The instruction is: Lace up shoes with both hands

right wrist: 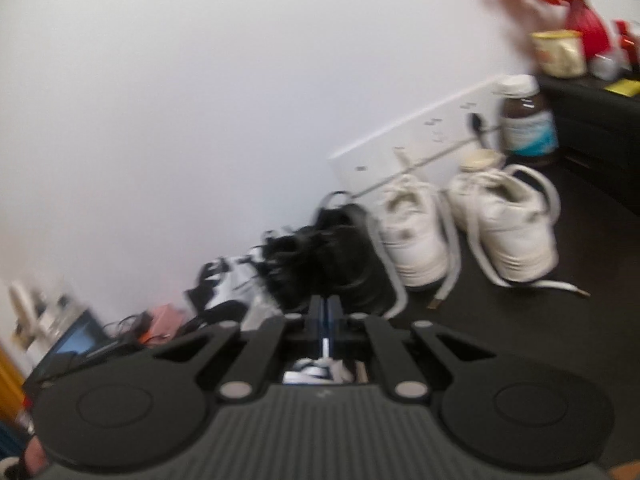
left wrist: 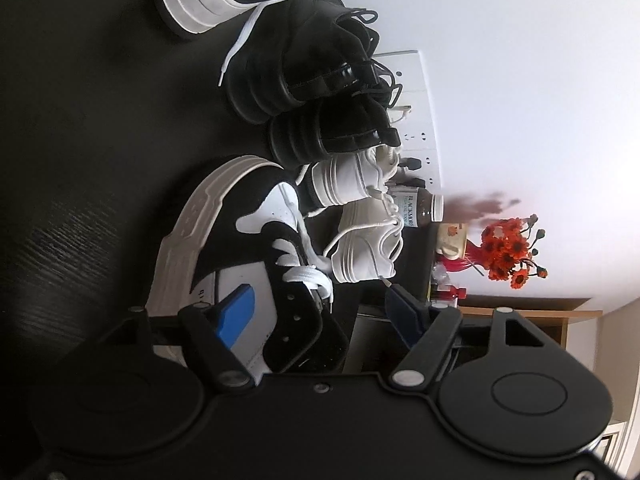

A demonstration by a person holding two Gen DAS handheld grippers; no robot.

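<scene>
In the left wrist view, the left gripper (left wrist: 320, 308) stands wide with nothing pinched, its blue pads straddling the collar of the black-and-white sneaker (left wrist: 240, 256), whose white lace (left wrist: 310, 276) lies loose toward 12 o'clock. In the right wrist view, blurred, the right gripper (right wrist: 325, 312) is closed tight; whether it pinches anything is unclear. 2 white shoes (right wrist: 460, 224) stand at 2 o'clock, black shoes (right wrist: 332, 260) at 12.

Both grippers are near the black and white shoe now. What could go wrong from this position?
1. The left gripper is open around the collar of the black and white sneaker; closing may pinch the collar rather than the white lace.
2. The right gripper is shut, and something white shows between its pads, maybe lace. Its view is blurred, so a pull could snag the loose laces of the white sneakers.
</scene>
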